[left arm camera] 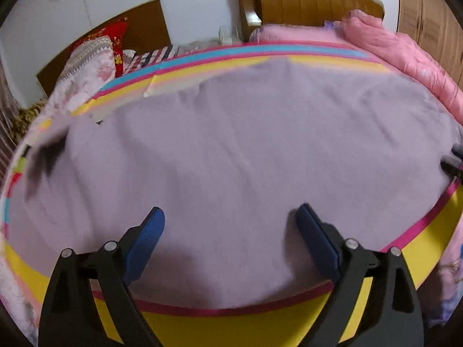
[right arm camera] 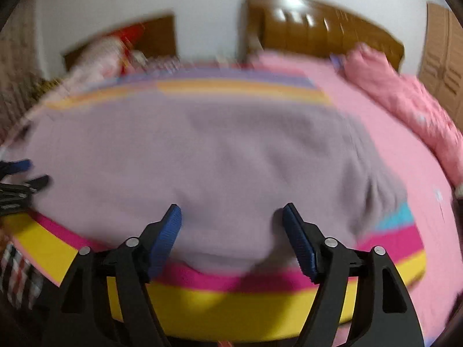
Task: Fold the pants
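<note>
Both grippers, left and right, hover released over the pants; next, pinch the 6 o'clock edge.

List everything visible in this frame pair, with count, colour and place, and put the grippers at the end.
pants: one, lilac, spread flat on the striped mat
striped mat: one, yellow, magenta and blue bands, under the pants on the bed
quilt: one, pink, bunched along the bed's far right
headboard: one, brown wood, against the white wall
pillows: a pile, patterned and red, far left
wardrobe: one, light wood, far right
left gripper: open, above the pants' near edge
right gripper: open, above the pants' near edge
</note>
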A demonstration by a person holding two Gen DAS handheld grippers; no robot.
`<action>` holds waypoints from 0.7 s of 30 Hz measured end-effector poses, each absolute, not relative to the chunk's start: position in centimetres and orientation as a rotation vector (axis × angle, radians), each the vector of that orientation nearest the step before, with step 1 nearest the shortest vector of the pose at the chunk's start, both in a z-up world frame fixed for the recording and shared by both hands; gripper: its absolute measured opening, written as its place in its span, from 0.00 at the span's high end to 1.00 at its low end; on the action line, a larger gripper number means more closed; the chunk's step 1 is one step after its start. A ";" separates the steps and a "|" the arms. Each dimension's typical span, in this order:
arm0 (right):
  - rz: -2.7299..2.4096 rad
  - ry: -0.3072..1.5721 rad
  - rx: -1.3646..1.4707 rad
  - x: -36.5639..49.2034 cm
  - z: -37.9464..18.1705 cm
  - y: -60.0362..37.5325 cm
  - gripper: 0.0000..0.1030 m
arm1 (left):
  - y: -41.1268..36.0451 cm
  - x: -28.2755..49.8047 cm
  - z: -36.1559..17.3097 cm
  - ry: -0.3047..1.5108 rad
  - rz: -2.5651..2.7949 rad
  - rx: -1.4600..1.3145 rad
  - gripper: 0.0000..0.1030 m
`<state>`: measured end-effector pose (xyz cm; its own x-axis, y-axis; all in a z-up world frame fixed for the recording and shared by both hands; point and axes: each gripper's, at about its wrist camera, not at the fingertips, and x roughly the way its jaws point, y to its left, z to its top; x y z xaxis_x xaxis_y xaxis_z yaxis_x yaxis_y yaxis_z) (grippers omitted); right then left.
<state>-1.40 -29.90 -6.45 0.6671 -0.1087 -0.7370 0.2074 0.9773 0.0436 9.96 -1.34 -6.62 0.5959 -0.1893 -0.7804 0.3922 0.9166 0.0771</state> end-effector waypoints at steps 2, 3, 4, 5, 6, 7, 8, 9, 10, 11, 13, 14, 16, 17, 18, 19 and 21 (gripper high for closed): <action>-0.164 0.849 0.141 -2.0 -5.7 -30.4 0.30 | -0.2 10.7 -7.0 0.914 -0.368 0.196 0.02; -0.177 0.868 0.133 -1.9 -5.3 -30.4 0.30 | -0.1 10.8 -7.0 0.913 -0.370 0.199 0.02; -0.199 0.877 0.131 -1.6 -4.6 -30.4 0.27 | -0.1 10.9 -7.1 0.912 -0.373 0.215 0.02; -0.219 0.862 0.132 -1.1 -3.8 -30.5 0.26 | -0.1 10.9 -7.1 0.908 -0.373 0.218 0.02; -0.214 0.843 0.135 -0.7 -3.4 -30.6 0.26 | -0.1 10.8 -7.1 0.906 -0.371 0.213 0.01; -0.199 0.820 0.139 0.1 -3.0 -30.6 0.23 | -0.1 10.8 -7.2 0.902 -0.370 0.210 0.01; -0.197 0.811 0.139 0.9 -2.7 -30.6 0.17 | -0.1 10.8 -7.3 0.895 -0.369 0.211 0.01; -0.202 0.805 0.134 2.2 -2.6 -30.5 0.15 | -0.2 10.6 -7.5 0.891 -0.370 0.210 0.01; -0.207 0.820 0.130 3.5 -2.9 -30.5 0.15 | -0.4 10.4 -7.2 0.889 -0.370 0.211 0.01; -0.214 0.862 0.126 4.9 -3.6 -30.6 0.15 | -0.5 10.0 -7.2 0.888 -0.373 0.212 0.01; -0.244 0.936 0.104 6.3 -5.5 -30.8 0.15 | -0.4 9.9 -7.1 0.888 -0.382 0.214 0.01; -0.253 0.961 0.095 6.3 -6.2 -30.8 0.14 | -0.4 10.0 -7.1 0.887 -0.383 0.213 0.01; -0.253 0.934 0.120 5.8 -6.9 -31.1 0.14 | -0.3 9.8 -7.1 0.882 -0.383 0.214 0.01; -0.251 0.935 0.139 5.5 -6.9 -31.4 0.14 | -0.2 9.8 -7.1 0.880 -0.384 0.211 0.01; -0.250 0.941 0.140 5.1 -7.0 -31.5 0.14 | -0.2 9.8 -7.1 0.879 -0.384 0.210 0.01; -0.252 0.951 0.134 5.1 -6.9 -31.5 0.14 | -0.2 9.8 -7.1 0.877 -0.385 0.210 0.01; -0.264 0.977 0.125 5.3 -6.8 -31.3 0.14 | -0.1 9.8 -7.1 0.875 -0.387 0.211 0.01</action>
